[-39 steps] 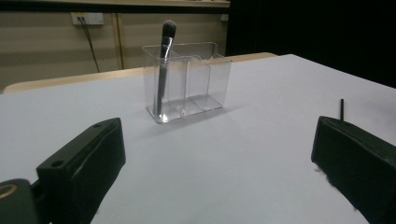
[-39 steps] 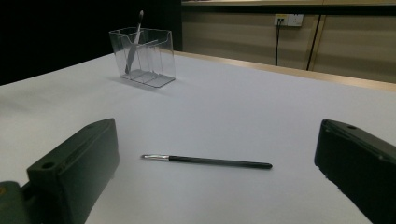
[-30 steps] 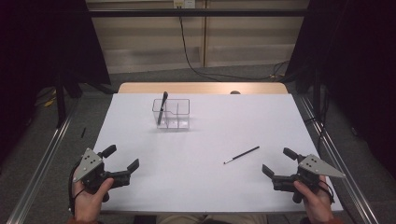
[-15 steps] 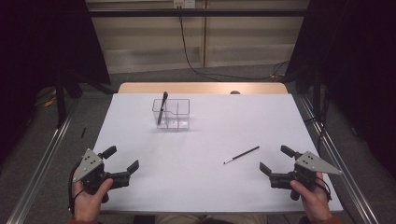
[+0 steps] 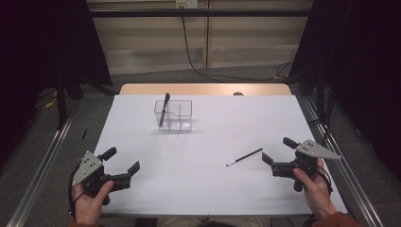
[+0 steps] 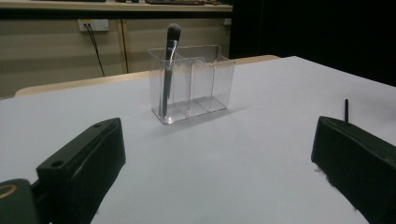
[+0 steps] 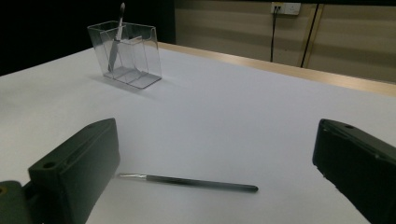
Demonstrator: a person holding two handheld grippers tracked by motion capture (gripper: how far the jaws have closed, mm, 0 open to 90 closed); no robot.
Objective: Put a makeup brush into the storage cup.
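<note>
A: The thin brush [image 5: 244, 157] lies flat on the white table [image 5: 203, 189], toward the right front. It is a slim dark stick with a pale tip, set at a slant, tip end nearer the person. In the right gripper view the thin brush [image 7: 187, 182] lies crosswise just ahead of the two black jaws.

B: And the right gripper?

A: The right gripper [image 5: 276, 153] sits just beside the brush's far end — near, not touching. Its jaws stand wide apart with nothing between them. The right hand [image 5: 314, 187] holds it low over the table's right front corner.

B: The container?

A: A clear organizer [image 5: 173, 115] stands upright toward the back of the table, left of centre, well apart from the thin brush. In the left gripper view the clear organizer [image 6: 191, 81] shows see-through partitions that split it into compartments. One makeup brush [image 6: 169, 70] stands in the end compartment at the left of that view, handle down, bristle head above the rim, leaning slightly. The other compartments hold nothing.

B: The left side?

A: The left gripper [image 5: 124, 161] is held by the left hand [image 5: 90, 201] at the left front of the table — jaws spread wide, empty, pointed toward the organizer and far from it.
</note>
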